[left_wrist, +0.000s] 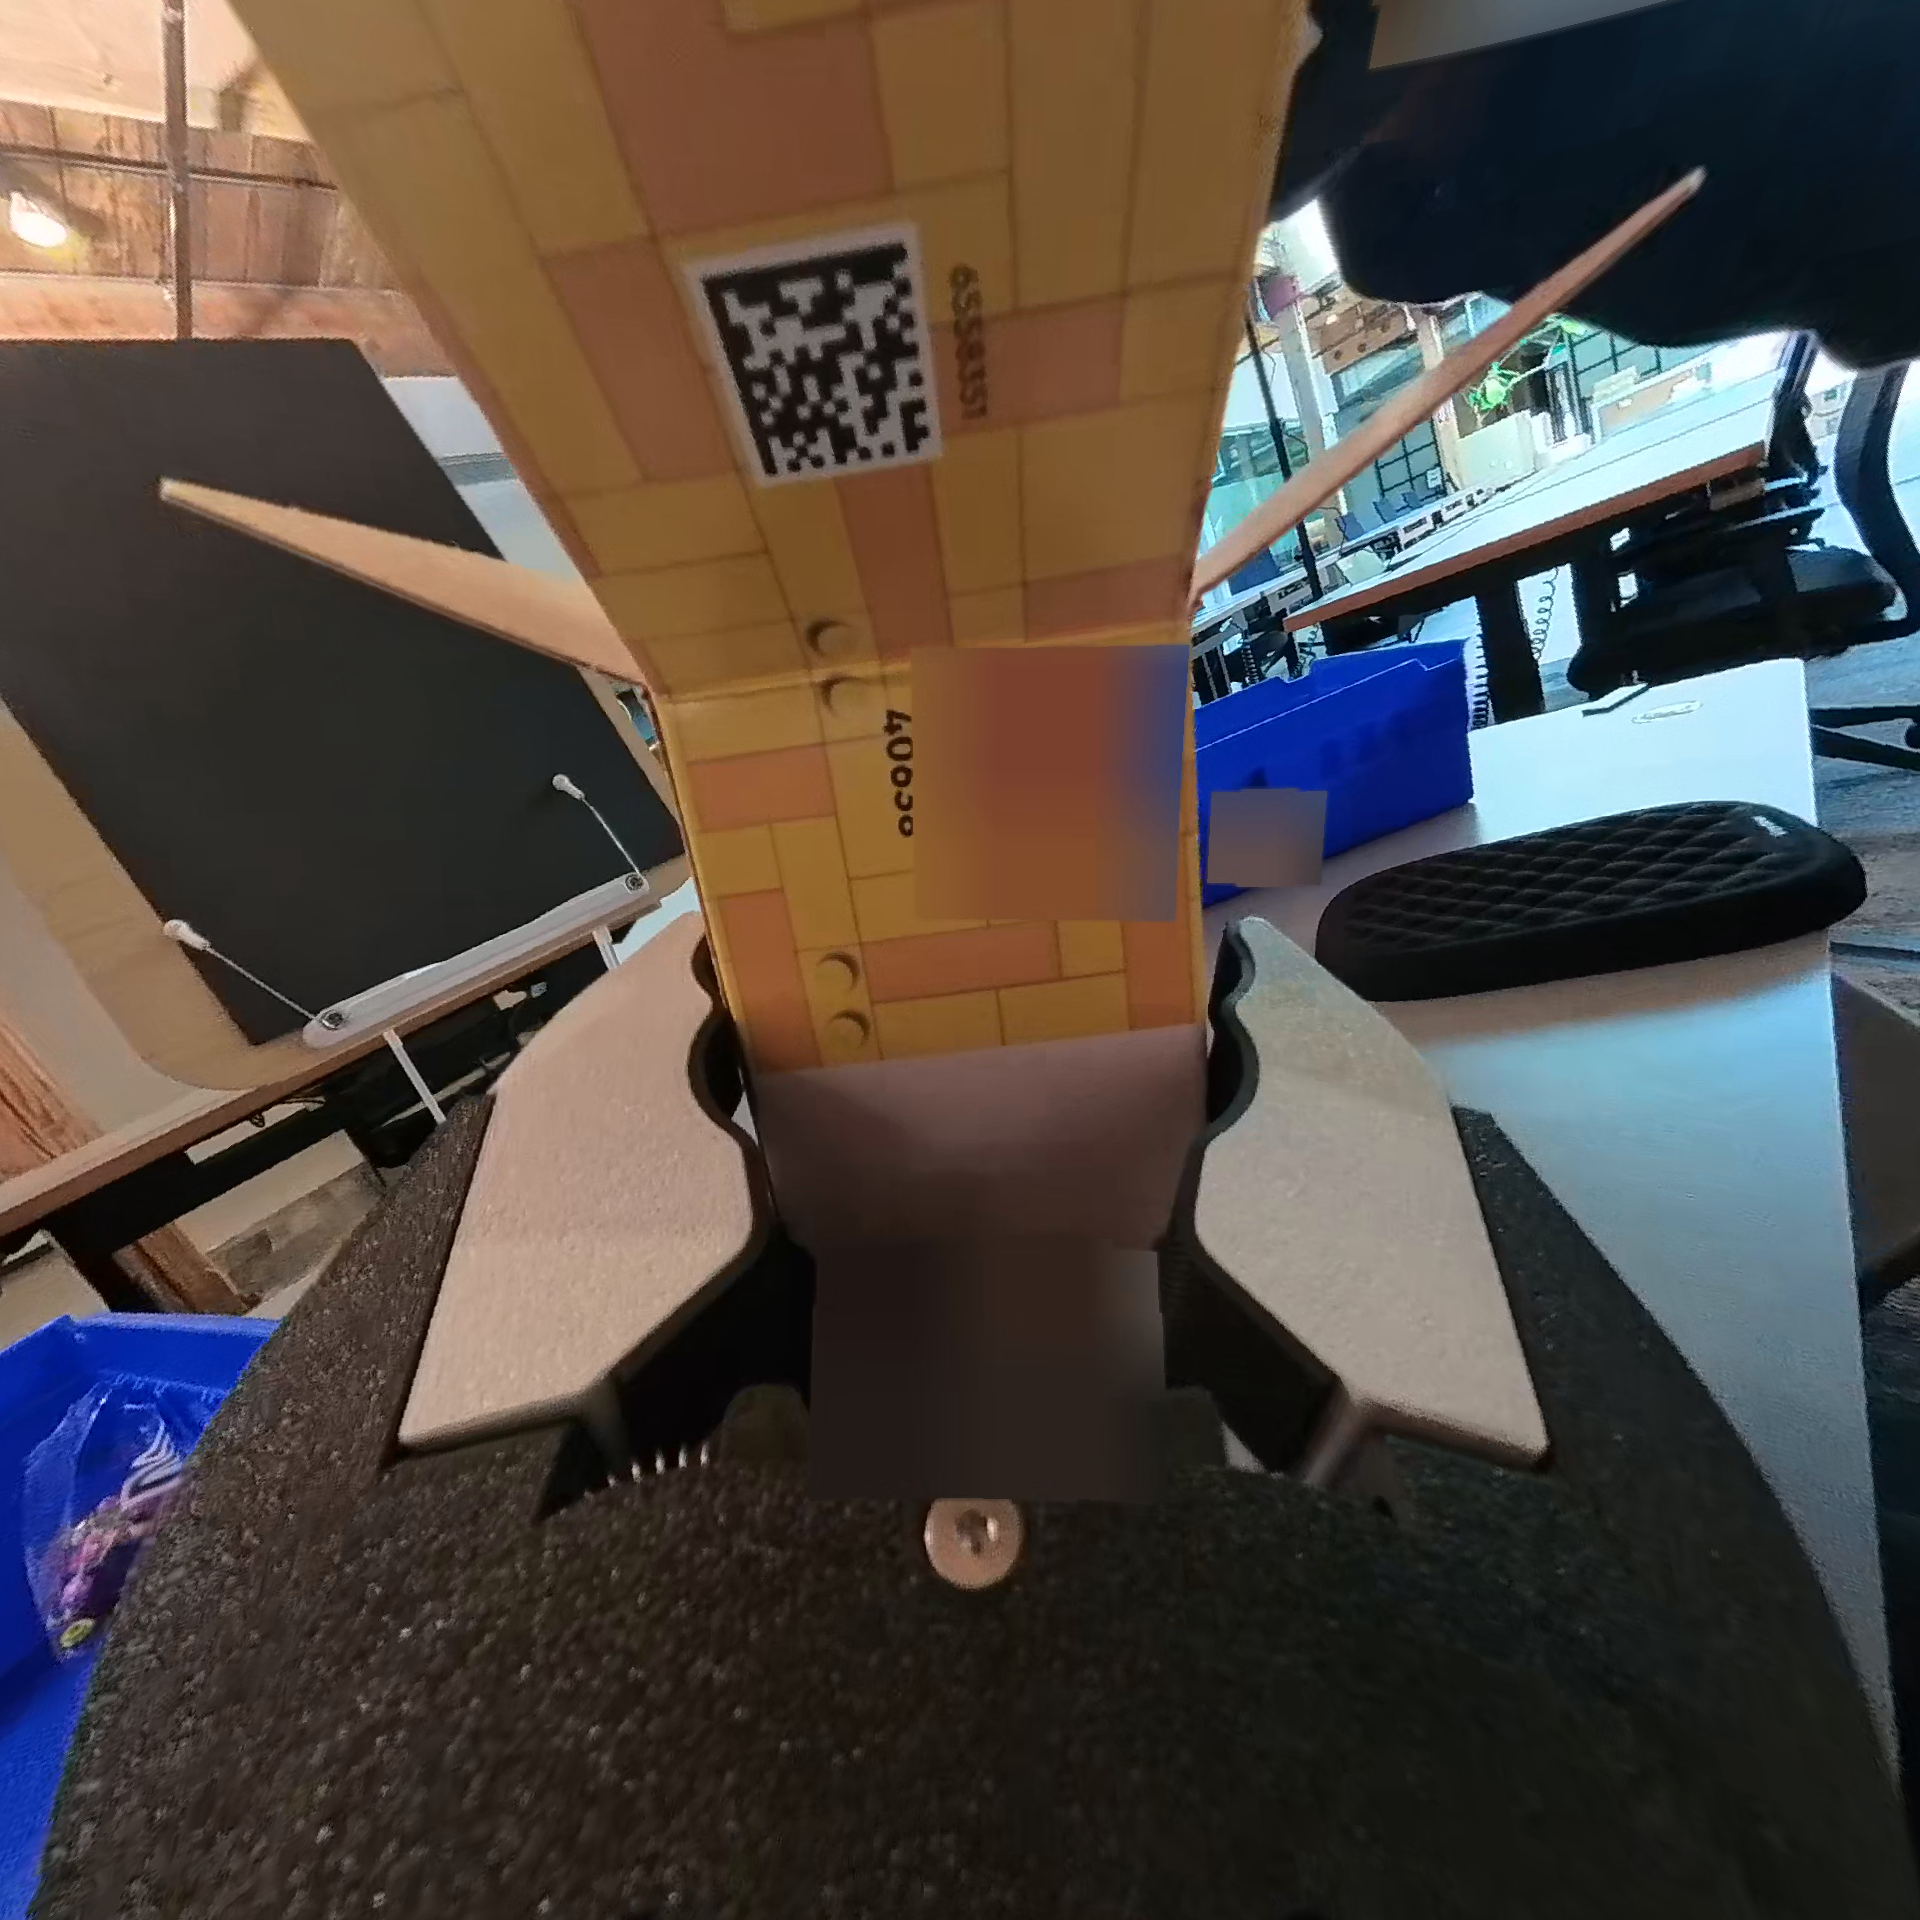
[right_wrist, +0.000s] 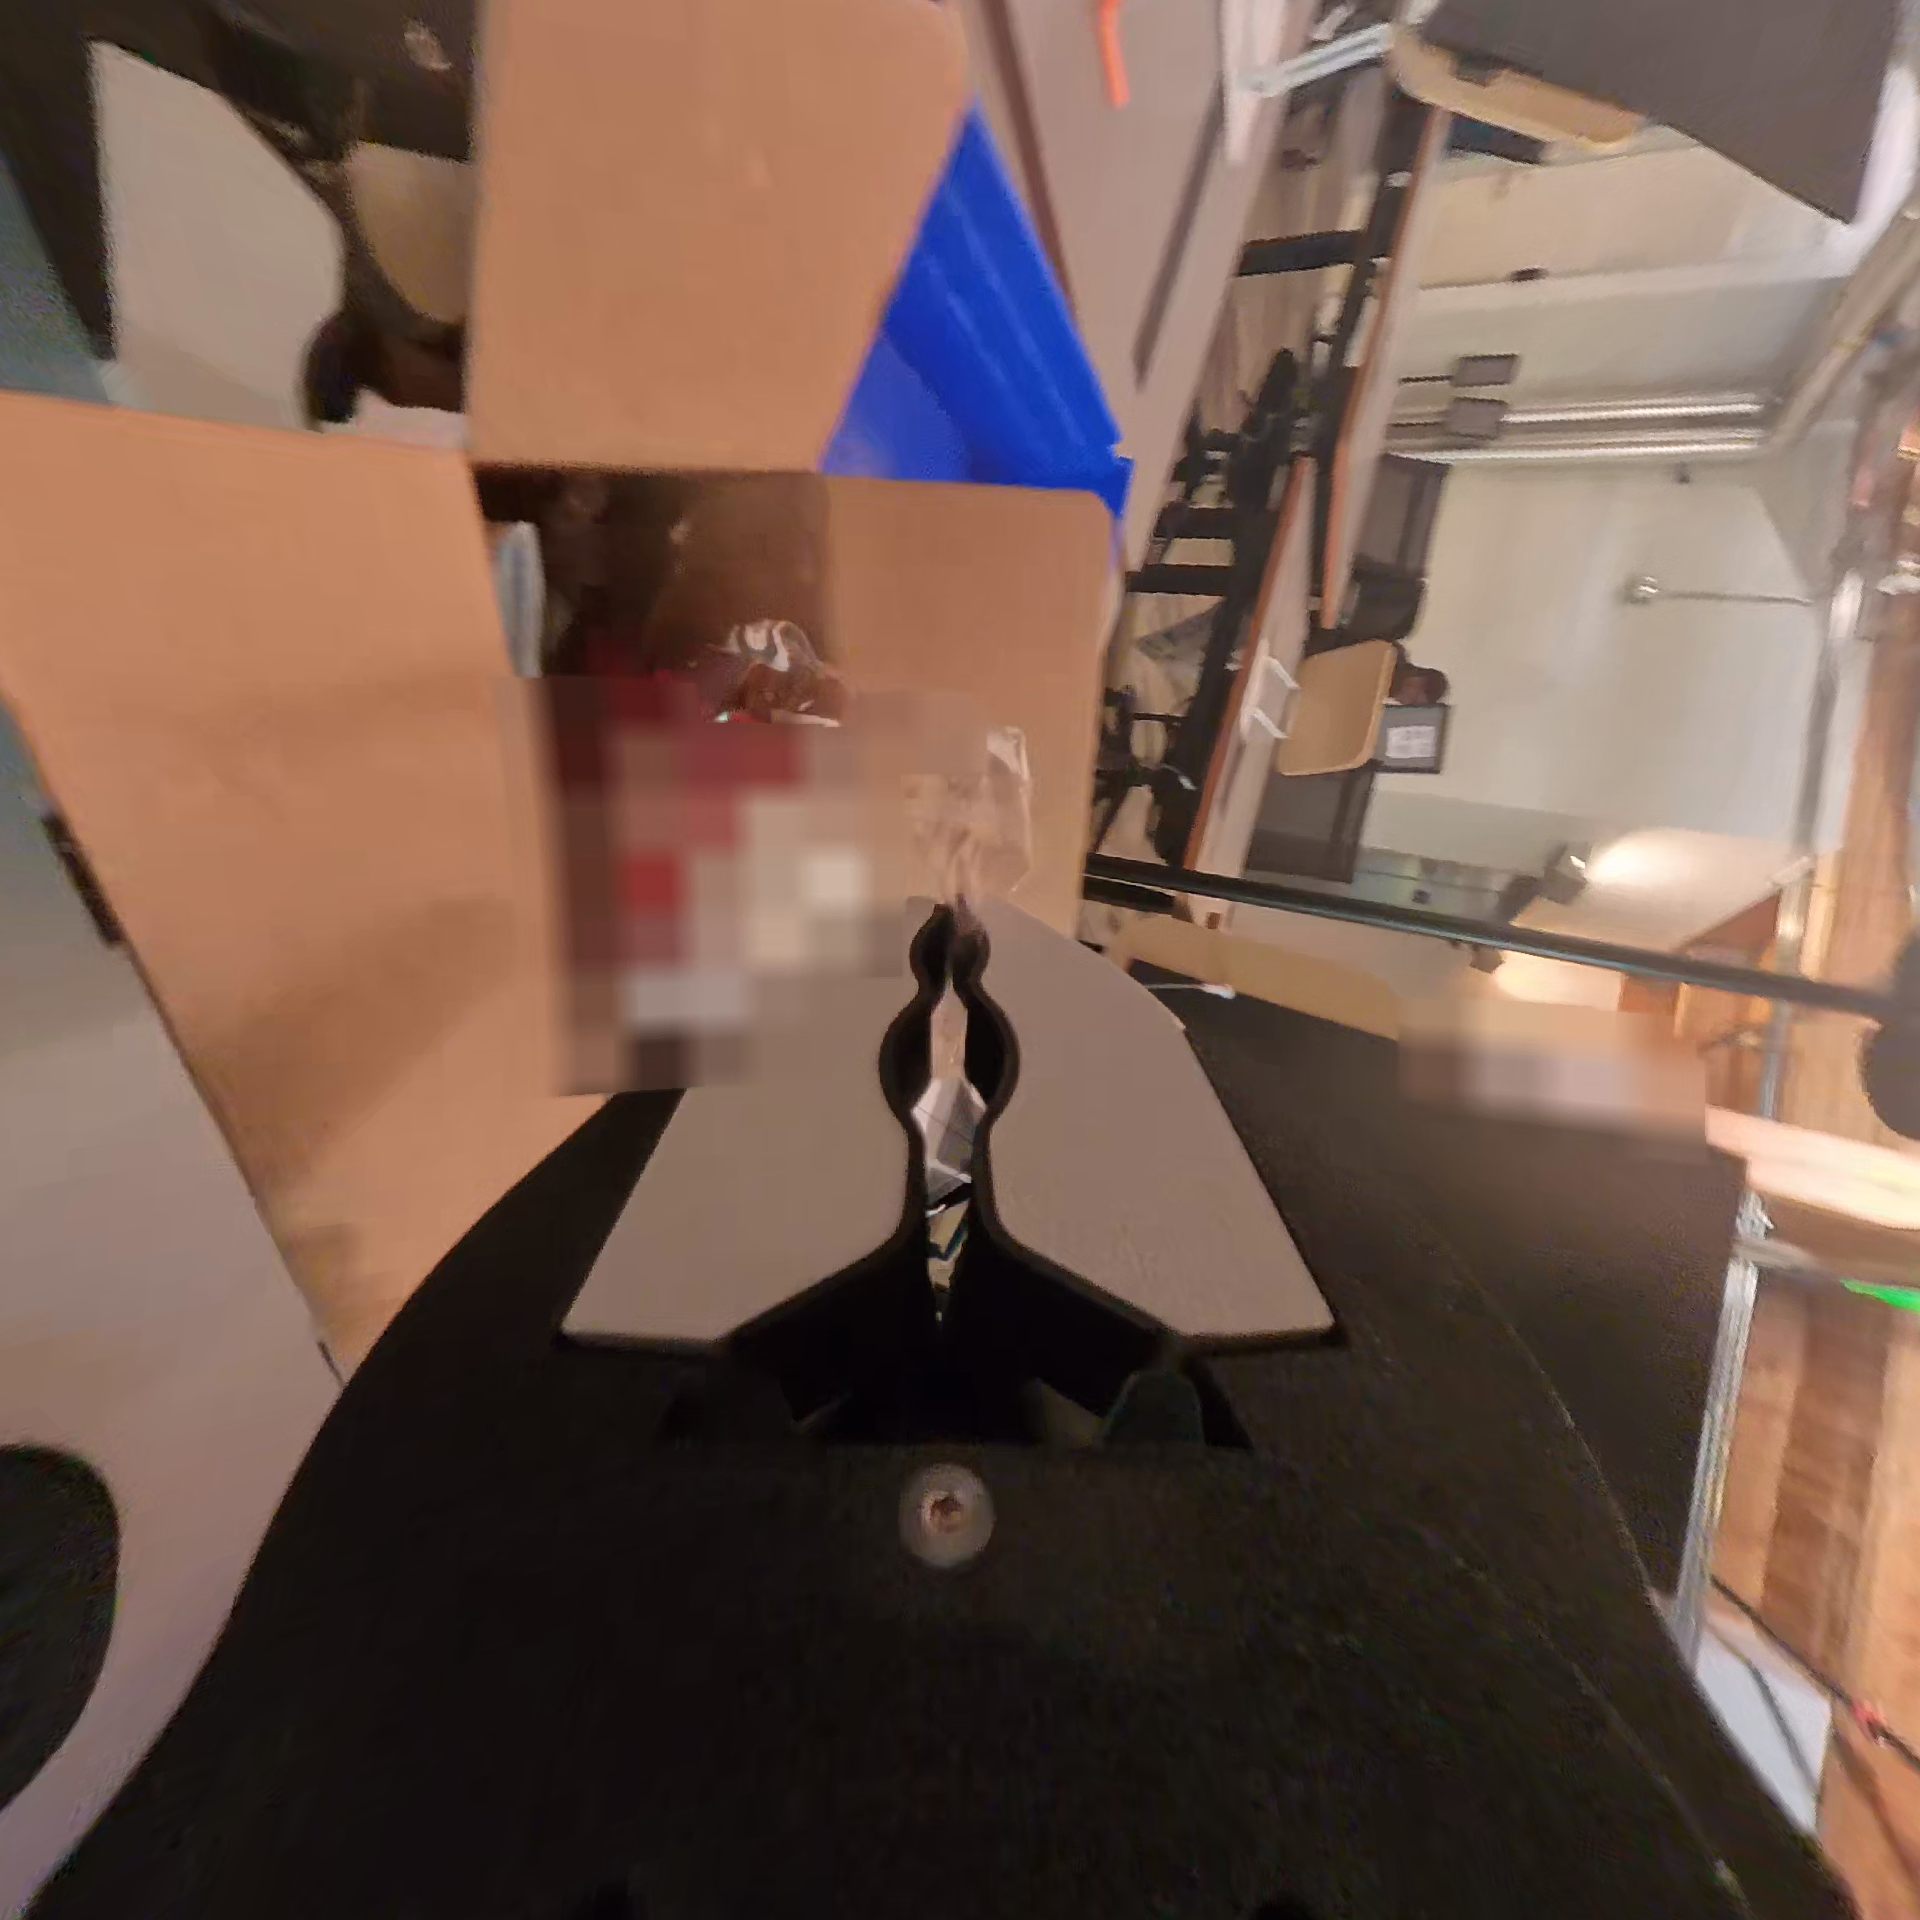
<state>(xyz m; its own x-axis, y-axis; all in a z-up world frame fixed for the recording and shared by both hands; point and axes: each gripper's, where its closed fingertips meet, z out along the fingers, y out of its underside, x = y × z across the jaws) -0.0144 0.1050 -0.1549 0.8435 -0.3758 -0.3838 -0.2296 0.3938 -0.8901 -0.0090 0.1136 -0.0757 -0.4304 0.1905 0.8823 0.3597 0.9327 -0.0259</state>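
Observation:
My left gripper (left_wrist: 966, 997) is shut on a yellow and orange brick-patterned cardboard box (left_wrist: 935, 520) and holds it up, its flaps spread open to both sides. A square code sticker (left_wrist: 821, 353) sits on the box. My right gripper (right_wrist: 956, 925) is shut on a clear plastic bag (right_wrist: 977, 810), pinched between the fingertips, right at the open mouth of the same box (right_wrist: 665, 582). The box's brown inner flaps (right_wrist: 260, 665) fan out around the opening. More bagged items show dimly inside the box.
A blue bin (left_wrist: 1340, 748) stands on the white table (left_wrist: 1662, 1091) behind the box, next to a black quilted pad (left_wrist: 1590, 904). Another blue bin (left_wrist: 62, 1507) with a bagged purple item is at the lower left. A black panel (left_wrist: 260, 665), desks and chairs stand farther off.

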